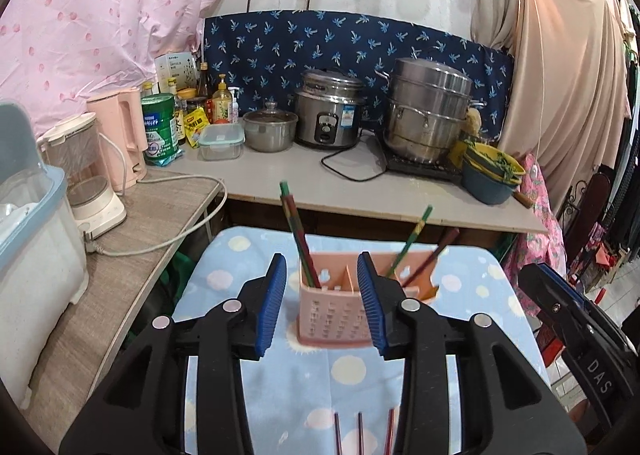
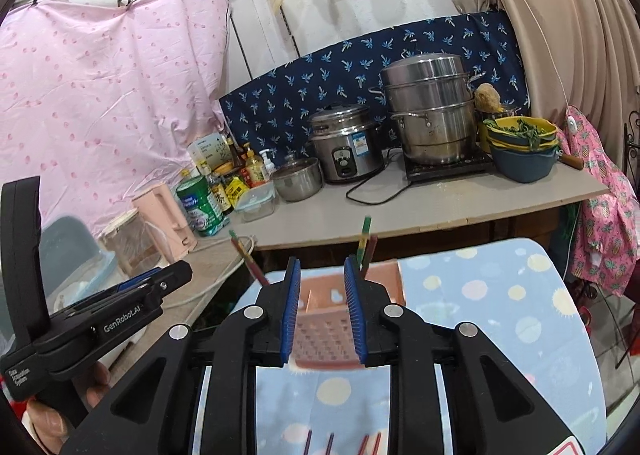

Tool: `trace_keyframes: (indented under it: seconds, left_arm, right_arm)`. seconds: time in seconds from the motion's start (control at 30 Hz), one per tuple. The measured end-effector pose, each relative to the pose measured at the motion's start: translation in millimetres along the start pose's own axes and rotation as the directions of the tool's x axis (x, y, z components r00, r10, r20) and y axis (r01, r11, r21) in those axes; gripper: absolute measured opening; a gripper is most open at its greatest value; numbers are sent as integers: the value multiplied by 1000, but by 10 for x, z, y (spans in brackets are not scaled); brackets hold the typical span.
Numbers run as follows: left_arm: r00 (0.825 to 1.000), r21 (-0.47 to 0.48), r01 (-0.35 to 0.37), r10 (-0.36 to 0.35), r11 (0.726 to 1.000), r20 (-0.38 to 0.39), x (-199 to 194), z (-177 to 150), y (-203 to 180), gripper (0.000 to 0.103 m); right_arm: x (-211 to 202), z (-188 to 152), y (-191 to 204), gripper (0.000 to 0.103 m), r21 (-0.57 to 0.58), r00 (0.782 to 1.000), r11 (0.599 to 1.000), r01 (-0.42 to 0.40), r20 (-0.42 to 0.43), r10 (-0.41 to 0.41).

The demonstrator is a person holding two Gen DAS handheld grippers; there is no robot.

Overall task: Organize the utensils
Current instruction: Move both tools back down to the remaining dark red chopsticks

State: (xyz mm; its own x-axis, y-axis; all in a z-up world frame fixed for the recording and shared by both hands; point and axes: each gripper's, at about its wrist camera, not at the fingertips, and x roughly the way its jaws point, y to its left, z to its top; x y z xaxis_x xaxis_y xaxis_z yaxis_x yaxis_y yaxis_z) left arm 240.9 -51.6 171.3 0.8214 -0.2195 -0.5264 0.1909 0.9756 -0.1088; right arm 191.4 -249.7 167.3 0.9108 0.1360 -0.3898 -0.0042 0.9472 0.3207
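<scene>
Both grippers are hovering empty over the cloth-covered table (image 1: 224, 295). The left gripper (image 1: 322, 303) is spread wide, the right gripper (image 2: 322, 311) about half open. The pink holder (image 1: 340, 319) is standing ahead of them with 4 chopsticks (image 1: 298, 233) already in it. More loose chopsticks (image 1: 360, 431) are lying nearer, below the fingers. The likely next move is lowering and pinching 1 stick mid-length, keeping it level.
</scene>
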Motion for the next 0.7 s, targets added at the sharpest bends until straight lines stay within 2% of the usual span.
trace_keyframes:
  seconds: [0.4,0.7]
  left_arm:
    - [994,-3,-5,5,1000,-107,-236,-847,136,35]
    - [984,17,-22,25,1000,-178,-365,-1464,177,35]
  right_arm:
    - [-444,-855,-75,23,-16,993,999,39,-107,-40]
    - [-652,-1521,-152,23,-50,971,996,74,-223,-83]
